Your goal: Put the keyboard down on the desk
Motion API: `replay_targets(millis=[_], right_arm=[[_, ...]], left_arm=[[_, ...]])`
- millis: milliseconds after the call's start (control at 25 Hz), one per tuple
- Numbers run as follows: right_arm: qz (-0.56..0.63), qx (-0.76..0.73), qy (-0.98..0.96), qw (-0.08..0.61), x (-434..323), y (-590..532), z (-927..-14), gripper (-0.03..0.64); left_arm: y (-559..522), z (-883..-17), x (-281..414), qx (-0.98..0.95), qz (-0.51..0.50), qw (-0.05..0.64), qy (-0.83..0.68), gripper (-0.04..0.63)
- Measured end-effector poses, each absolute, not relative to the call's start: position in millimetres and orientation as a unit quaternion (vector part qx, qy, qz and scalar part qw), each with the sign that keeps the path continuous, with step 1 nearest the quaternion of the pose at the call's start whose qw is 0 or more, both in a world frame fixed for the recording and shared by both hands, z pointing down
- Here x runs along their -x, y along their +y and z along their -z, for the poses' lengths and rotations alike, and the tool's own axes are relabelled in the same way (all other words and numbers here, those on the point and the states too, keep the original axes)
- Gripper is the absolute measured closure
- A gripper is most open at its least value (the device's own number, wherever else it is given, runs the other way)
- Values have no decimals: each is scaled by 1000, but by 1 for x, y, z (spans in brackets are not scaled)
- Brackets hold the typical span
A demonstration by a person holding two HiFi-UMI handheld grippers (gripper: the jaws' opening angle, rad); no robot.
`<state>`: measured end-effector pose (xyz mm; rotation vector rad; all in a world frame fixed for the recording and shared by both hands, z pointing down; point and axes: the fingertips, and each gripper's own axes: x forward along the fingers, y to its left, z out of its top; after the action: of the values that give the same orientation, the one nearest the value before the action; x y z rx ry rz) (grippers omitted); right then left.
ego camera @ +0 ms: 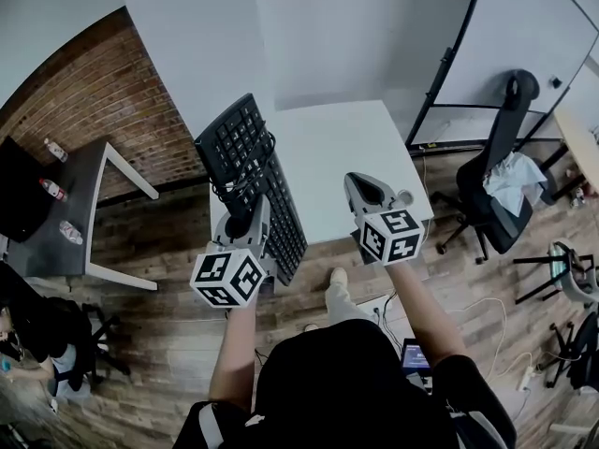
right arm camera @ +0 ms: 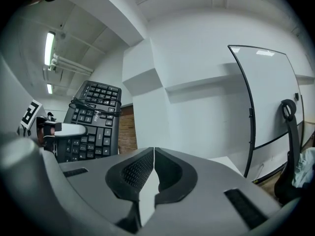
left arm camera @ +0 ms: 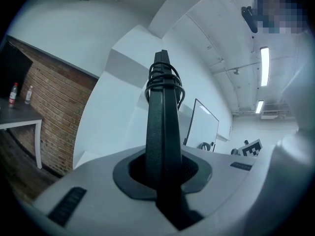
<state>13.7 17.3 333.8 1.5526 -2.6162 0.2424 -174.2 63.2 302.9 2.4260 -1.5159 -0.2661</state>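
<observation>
A black keyboard (ego camera: 248, 181) with its cable coiled round it hangs in the air over the left part of the white desk (ego camera: 346, 166). My left gripper (ego camera: 245, 221) is shut on its near end. In the left gripper view the keyboard (left arm camera: 162, 122) stands edge-on between the jaws, rising straight up. My right gripper (ego camera: 368, 191) hovers over the desk's near right part, shut and empty. The right gripper view shows the keyboard (right arm camera: 91, 119) at left, keys facing it, and the pads (right arm camera: 133, 171) pressed together.
A grey side table (ego camera: 65, 204) with bottles stands at the left by a brick wall. An office chair (ego camera: 496, 176) and a whiteboard (ego camera: 515, 54) are at the right. Cables lie on the wood floor near the person's feet.
</observation>
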Motion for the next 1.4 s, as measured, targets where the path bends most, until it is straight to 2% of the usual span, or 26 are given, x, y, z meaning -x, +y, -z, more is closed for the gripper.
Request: replay_targets(millis=[1400], right_arm=[[-104,-462,-879,59,-75,-208,-355,575]], left_arm=[[-154,-311,111,-803,93,159,-567,518]])
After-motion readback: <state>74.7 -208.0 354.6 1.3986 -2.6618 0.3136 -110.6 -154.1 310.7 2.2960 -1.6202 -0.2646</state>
